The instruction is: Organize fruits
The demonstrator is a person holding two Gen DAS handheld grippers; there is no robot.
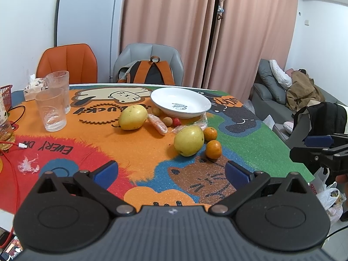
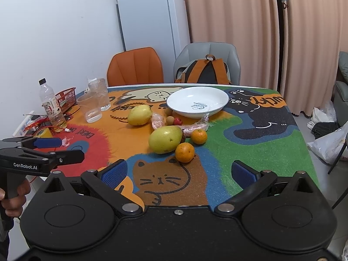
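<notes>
Hovering over the worktop [image 2: 250,143] near edge, left gripper [image 1: 171,174] and right gripper [image 2: 180,174] jaws spread apart and empty, nearer mango [image 2: 165,139] and two oranges [image 2: 184,152] just ahead, white plate [image 2: 197,102] beyond, bare.

"GenRobot.AI" was printed in white on the side of the left tool [image 2: 46,150]. On the colourful mat [image 1: 134,143], "EVERY DAY" was seen upside down on the red patch, "Lucky" beside the cream cat, and "LUCKY" in an orange bubble [image 2: 267,102] by the black cat. "Sweet" was written inside the white plate [image 1: 180,102]. The bottle's label [image 2: 51,108] could not be read.
</notes>
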